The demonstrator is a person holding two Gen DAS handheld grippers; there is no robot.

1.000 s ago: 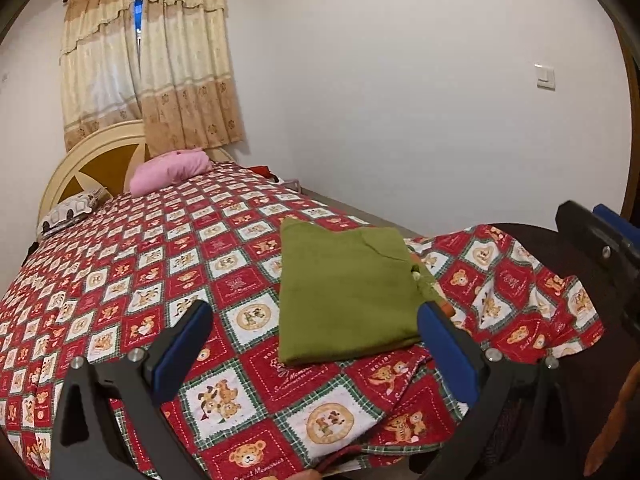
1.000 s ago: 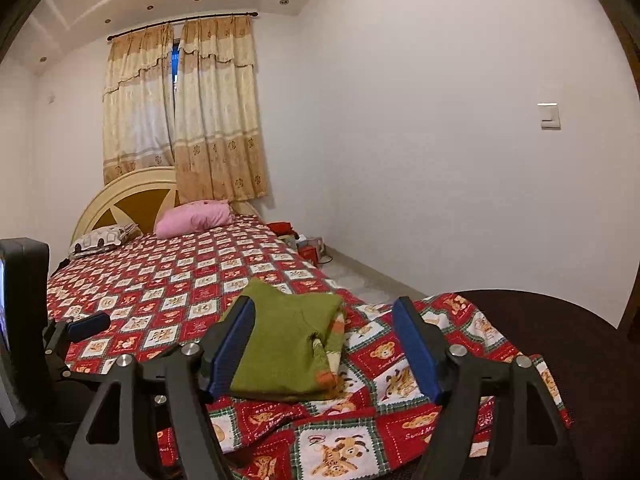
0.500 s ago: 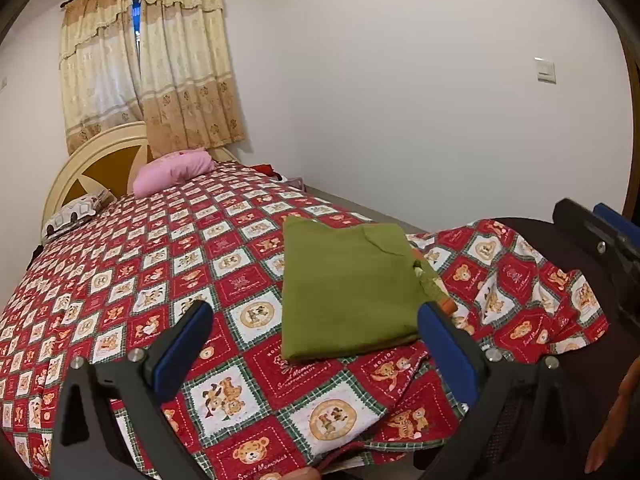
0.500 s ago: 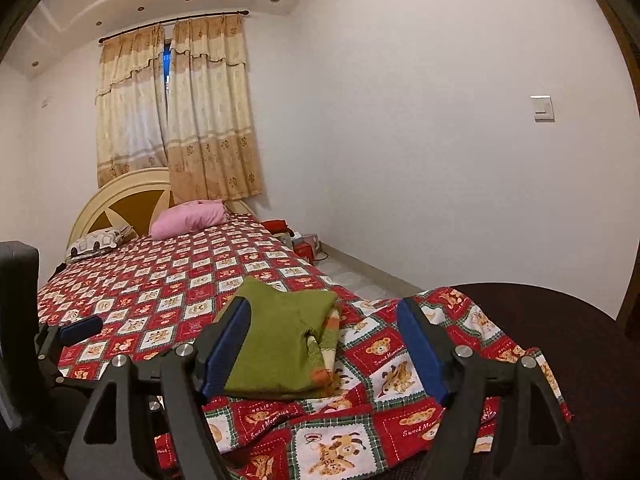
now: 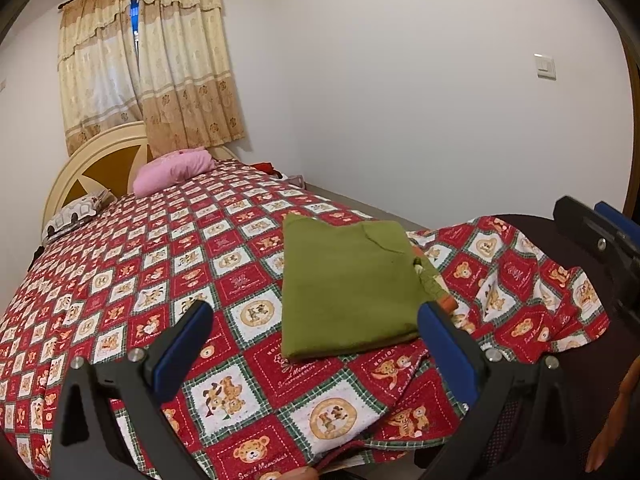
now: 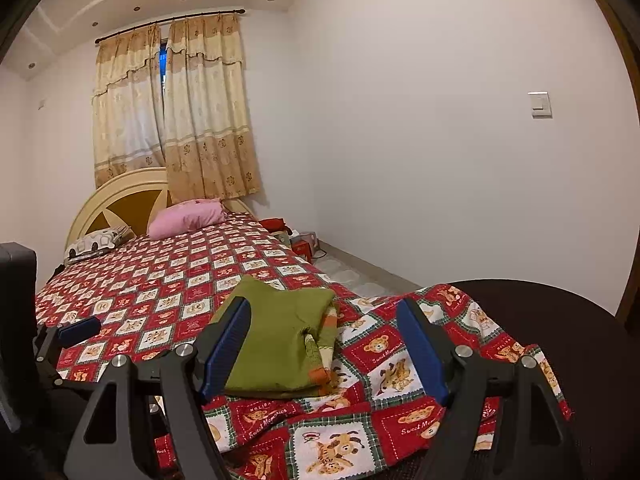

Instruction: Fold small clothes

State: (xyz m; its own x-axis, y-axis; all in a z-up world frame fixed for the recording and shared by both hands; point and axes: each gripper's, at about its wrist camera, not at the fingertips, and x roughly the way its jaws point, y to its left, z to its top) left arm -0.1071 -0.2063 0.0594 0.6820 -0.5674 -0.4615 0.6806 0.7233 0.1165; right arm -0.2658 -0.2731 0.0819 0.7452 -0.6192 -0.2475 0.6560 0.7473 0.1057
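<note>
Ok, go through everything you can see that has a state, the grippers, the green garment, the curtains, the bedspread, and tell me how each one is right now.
Left gripper: open, empty, above the bedspread.
Right gripper: open, empty.
Green garment: folded into a flat rectangle, lying on the bed, striped cuff showing at its right edge.
Curtains: drawn nearly shut, narrow gap at the top.
Bedspread: spread over the bed, rumpled at the near right corner.
Pink pillow: lying by the headboard.

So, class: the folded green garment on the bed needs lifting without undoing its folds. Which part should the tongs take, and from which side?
Take the folded green garment by its near edge, coming in low from the foot of the bed. That edge is thick and stacked, so pinching it probably catches all layers. The striped sleeve edge on the right looks loose. Both tongs, left and right, are open.
</note>
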